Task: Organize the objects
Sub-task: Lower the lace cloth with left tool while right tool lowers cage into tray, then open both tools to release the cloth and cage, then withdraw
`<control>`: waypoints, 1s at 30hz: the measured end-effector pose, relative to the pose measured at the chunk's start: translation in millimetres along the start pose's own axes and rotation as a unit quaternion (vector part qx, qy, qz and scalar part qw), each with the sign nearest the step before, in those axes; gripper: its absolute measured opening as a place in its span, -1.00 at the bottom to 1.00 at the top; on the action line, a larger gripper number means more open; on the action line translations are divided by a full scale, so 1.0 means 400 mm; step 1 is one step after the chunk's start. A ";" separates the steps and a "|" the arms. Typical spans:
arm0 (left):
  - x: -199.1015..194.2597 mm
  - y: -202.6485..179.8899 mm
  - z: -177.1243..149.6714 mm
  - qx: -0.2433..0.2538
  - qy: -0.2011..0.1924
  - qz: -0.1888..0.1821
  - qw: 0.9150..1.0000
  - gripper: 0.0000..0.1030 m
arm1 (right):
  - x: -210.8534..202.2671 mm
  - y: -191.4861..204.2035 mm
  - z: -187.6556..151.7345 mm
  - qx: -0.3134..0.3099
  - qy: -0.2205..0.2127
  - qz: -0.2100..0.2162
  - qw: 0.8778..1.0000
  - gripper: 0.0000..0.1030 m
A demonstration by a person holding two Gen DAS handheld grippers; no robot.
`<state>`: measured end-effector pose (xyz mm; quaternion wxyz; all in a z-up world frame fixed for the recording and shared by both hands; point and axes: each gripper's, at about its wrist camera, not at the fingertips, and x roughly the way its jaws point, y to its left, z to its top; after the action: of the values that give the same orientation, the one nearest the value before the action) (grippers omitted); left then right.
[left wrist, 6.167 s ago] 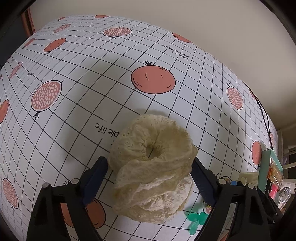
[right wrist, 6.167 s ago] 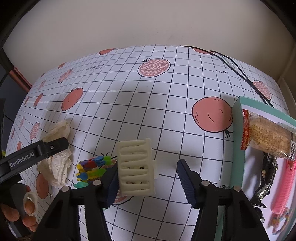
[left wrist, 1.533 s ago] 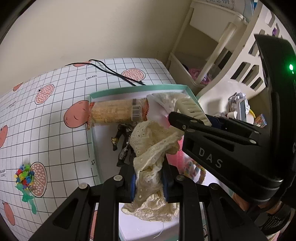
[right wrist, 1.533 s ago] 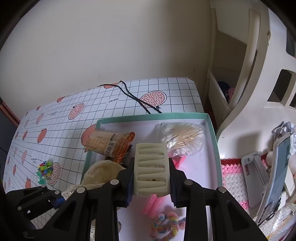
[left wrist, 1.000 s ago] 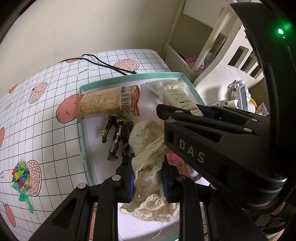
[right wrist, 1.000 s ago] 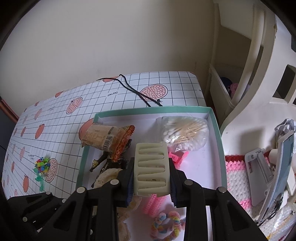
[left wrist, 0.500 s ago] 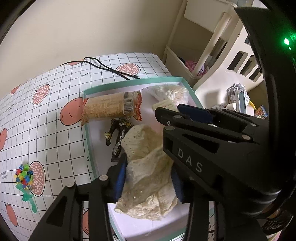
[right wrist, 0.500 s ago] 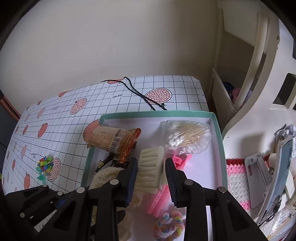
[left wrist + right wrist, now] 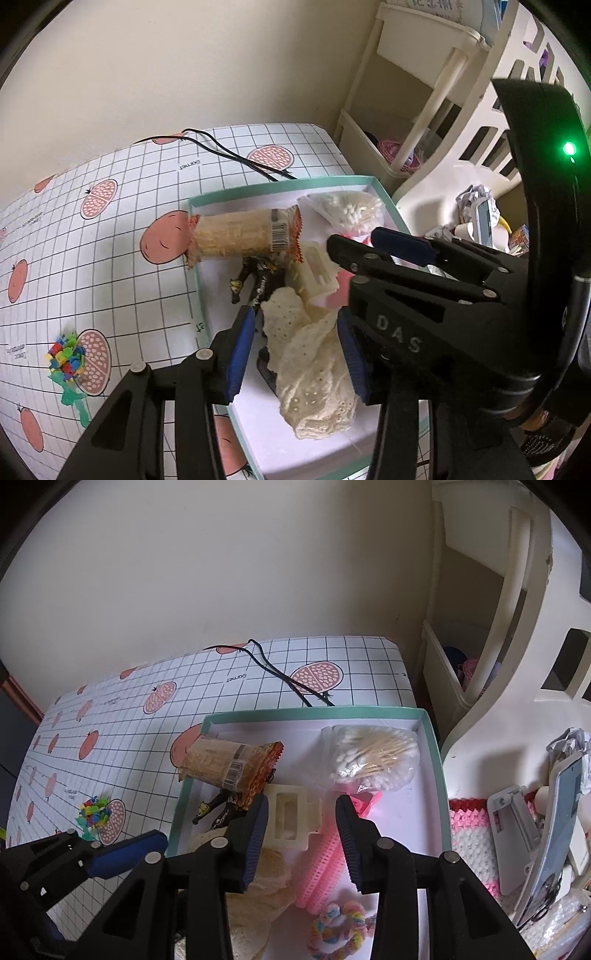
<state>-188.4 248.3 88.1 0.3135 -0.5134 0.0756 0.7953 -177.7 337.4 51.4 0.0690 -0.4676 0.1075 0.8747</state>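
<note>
Left wrist view: the left gripper (image 9: 295, 354) is hanging open over the lace scrunchie (image 9: 310, 369) lying in the teal tray (image 9: 280, 181); a colourful toy (image 9: 66, 356) is waiting on the tablecloth (likely next).

Right wrist view: the right gripper (image 9: 300, 836) is spreading wide above the cream hair clip (image 9: 290, 818), resting in the tray.

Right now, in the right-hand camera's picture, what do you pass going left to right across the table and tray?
Colourful toy bits → wrapped snack → cream plastic clip → bag of cotton swabs → the tray, its right wall.
</note>
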 end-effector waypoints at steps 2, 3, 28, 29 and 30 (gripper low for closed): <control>-0.004 0.006 0.002 -0.003 -0.002 0.002 1.000 -0.08 | -0.003 -0.005 0.003 0.004 -0.003 0.000 1.000 -0.19; -0.006 0.010 0.002 -0.003 -0.003 0.004 1.000 -0.08 | -0.005 -0.007 0.005 0.006 -0.005 -0.001 1.000 -0.19; -0.067 0.184 0.036 -0.102 -0.072 0.087 0.988 0.52 | -0.014 0.008 0.006 -0.001 -0.010 0.005 1.000 0.26; -0.067 0.190 0.036 -0.105 -0.074 0.089 0.988 0.52 | -0.013 0.008 0.006 -0.002 -0.010 0.005 1.000 0.28; -0.067 0.191 0.036 -0.106 -0.074 0.091 0.987 0.52 | -0.013 0.008 0.006 -0.002 -0.011 0.005 1.000 0.31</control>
<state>-236.2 182.8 102.3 0.1890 -0.4742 0.0139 0.8598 -177.4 334.8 57.3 0.0652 -0.4578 0.1075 0.8801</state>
